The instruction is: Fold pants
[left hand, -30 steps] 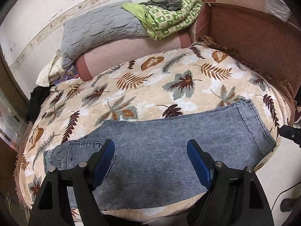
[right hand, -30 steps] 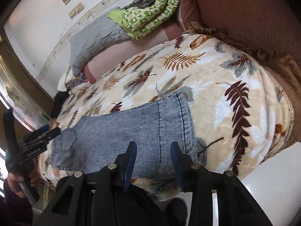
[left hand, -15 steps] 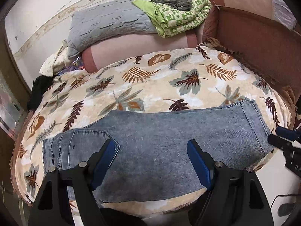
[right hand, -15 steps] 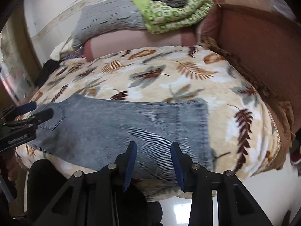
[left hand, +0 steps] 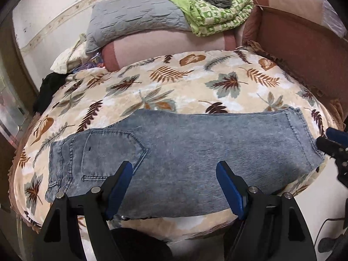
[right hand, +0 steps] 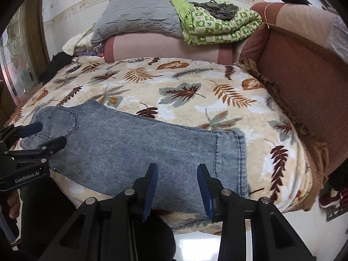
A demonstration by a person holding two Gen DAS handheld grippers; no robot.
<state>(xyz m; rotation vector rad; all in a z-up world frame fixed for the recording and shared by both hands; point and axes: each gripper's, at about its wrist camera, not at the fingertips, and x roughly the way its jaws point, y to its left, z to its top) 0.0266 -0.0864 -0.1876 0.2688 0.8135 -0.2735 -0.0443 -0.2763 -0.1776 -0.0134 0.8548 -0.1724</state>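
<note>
Lying flat on the bed point(left hand: 195, 80), one pair of jeans point(left hand: 184, 152) runs sideways along the near edge, waist and back pocket to the left, hem to the right. Two tongs hang over it: the left tongs point(left hand: 174, 180) spread wide, the right tongs point(right hand: 176, 179) about half open, both empty, neither clearly touching the cloth. Beyond sit one gray pillow point(right hand: 139, 15) and one green quilt point(right hand: 219, 27).

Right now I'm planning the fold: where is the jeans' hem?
The hem lies at the jeans right end on the leaf blanket, just beyond the right gripper.
</note>
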